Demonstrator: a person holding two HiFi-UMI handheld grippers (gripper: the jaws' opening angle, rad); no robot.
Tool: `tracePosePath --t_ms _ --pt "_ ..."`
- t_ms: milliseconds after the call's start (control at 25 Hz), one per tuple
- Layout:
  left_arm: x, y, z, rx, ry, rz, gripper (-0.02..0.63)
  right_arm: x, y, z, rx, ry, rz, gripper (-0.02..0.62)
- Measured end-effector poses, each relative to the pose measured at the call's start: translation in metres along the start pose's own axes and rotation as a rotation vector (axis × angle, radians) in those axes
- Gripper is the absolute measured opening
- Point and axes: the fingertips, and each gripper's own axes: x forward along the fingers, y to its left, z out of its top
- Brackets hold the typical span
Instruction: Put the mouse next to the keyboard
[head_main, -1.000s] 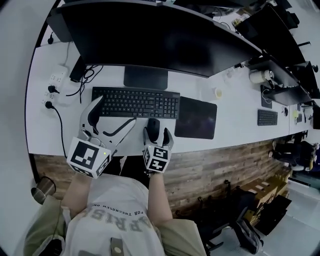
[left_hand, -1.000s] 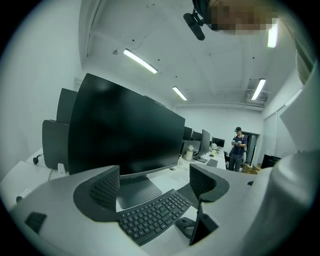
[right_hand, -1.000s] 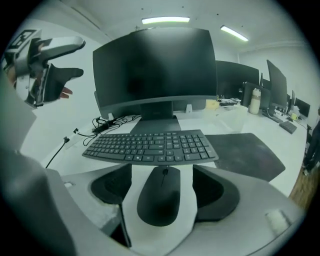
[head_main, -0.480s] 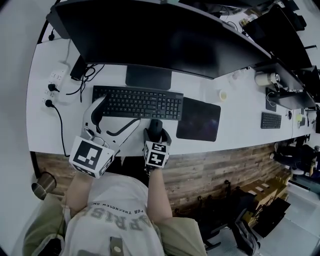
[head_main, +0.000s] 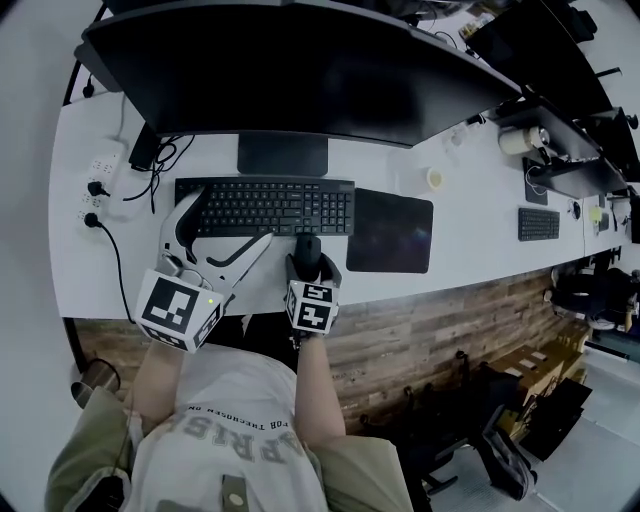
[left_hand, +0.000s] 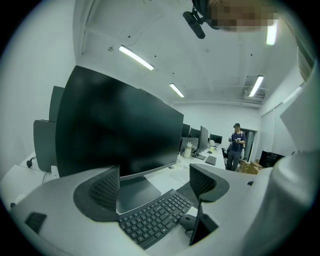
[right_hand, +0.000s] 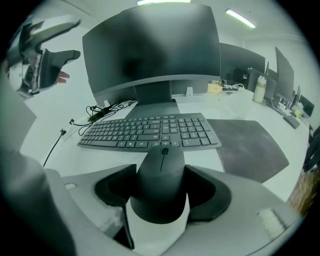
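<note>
We are gripping the mouse, which is lying on the white desk at the lower centre of the head view. It is sitting just below the right end of the keyboard and left of the dark mouse pad. The right gripper is straddling it. Its jaws have just been closing, and the pads are now bearing on both flanks of the mouse.

To do this step well, we are judging that the squeeze should be staying even and low on the body, clear of the wheel. Any lift should be staying small while the mouse is travelling right to sit beside the keyboard's end.

The left gripper is hovering wide apart and empty over the keyboard's left part.

We are counting one mouse, one mouse pad and two grippers. There are two keyboards, with the second keyboard sitting at far right.
</note>
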Motion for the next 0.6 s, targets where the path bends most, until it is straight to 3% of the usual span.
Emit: tracePosePath --t_ms 280,600 --pt "0.017 -0.017 0.014 0.024 -0.019 -0.030 0.417 -0.026 -0.027 0.034 0.013 -0.098 -0.041 0.308" --pt "0.048 -0.057 0.032 0.037 -0.054 -0.046 0.417 -0.050 -0.087 0.060 0.003 -0.160 -0.074 0.308"
